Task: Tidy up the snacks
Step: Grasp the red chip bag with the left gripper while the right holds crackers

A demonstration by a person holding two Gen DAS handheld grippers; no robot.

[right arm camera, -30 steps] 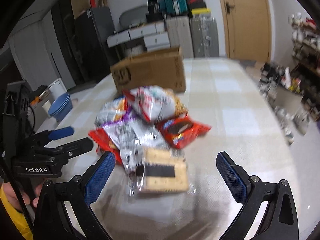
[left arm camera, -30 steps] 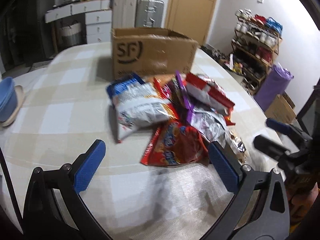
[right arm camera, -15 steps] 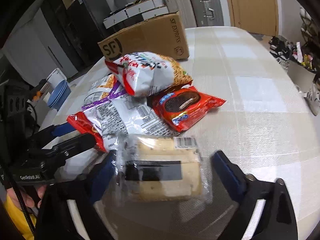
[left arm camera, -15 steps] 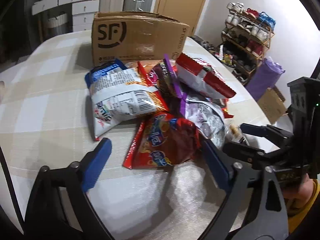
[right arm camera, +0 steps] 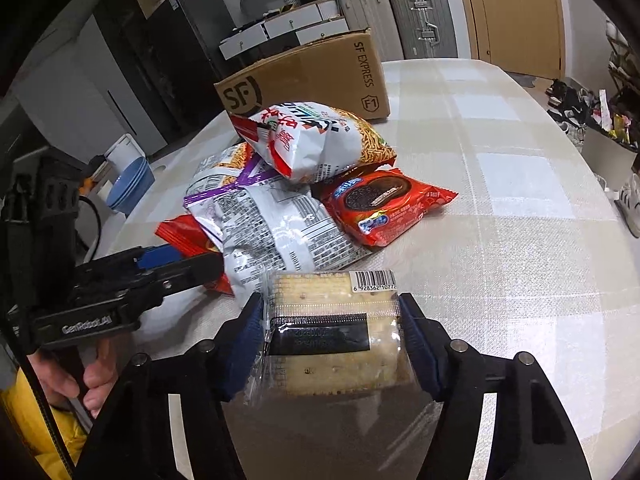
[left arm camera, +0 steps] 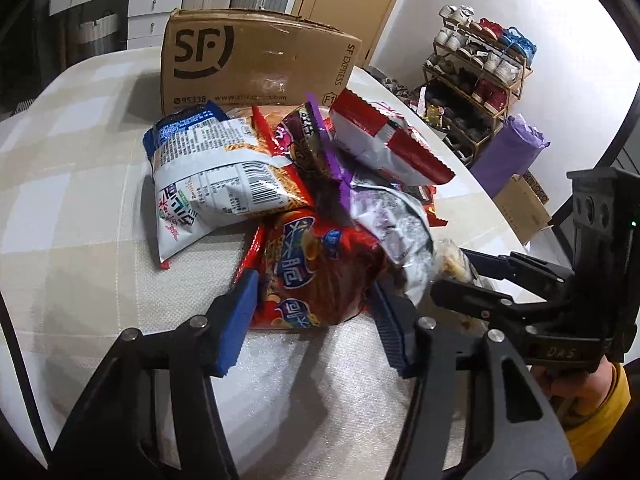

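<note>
- While both claws are closing, each is seen with a snack between its blue pads.
- Left claw [left arm camera: 312, 316]: its pads are set on either side of the red chip bag [left arm camera: 316, 276], which lies flat on the tabletop [left arm camera: 80, 208] at the near edge of the pile; the left pad is at the bag's edge, but firm pressure cannot be confirmed.
- Right claw [right arm camera: 334, 340]: its pads are pressed against both ends of the clear-wrapped cracker pack [right arm camera: 334, 328], and the wrapper is creased at the contact points.
- The cracker pack is found at the near edge of the pile, just beside the silver bag [right arm camera: 280, 236].
- A red cookie pack [right arm camera: 384, 204] is lying beside the pile, under a white noodle-snack bag [right arm camera: 320, 140].
- The cardboard box [left arm camera: 256, 64] is standing behind the snacks, open at the top.
</note>
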